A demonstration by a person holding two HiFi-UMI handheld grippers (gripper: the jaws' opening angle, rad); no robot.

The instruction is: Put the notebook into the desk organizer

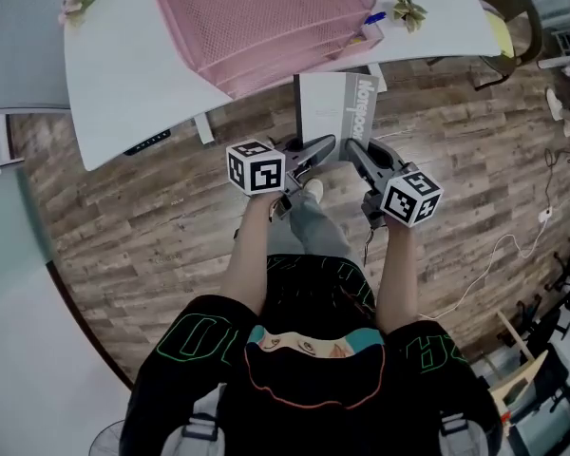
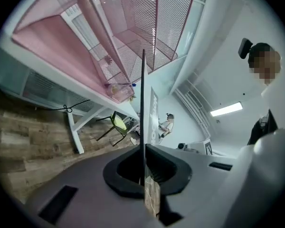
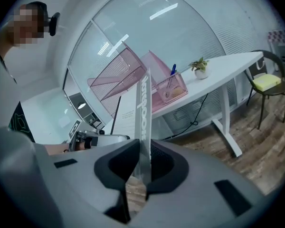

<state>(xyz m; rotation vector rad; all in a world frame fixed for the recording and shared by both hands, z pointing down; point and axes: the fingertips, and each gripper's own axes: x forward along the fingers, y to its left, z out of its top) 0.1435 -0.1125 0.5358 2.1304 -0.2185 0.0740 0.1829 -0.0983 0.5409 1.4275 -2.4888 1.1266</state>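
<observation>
Left gripper [image 1: 328,145] and right gripper [image 1: 353,148] both clamp the notebook's [image 1: 331,103] near edge; pink mesh desk organizer [image 1: 266,17] sits ahead, nothing inserted yet.

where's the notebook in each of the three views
Head view: notebook upper middle, just below the white table edge.
Left gripper view: centre, edge-on, rising from between the jaws.
Right gripper view: centre, spine upright between the jaws.
Shared landmark: pink mesh organizer on the table.
</observation>
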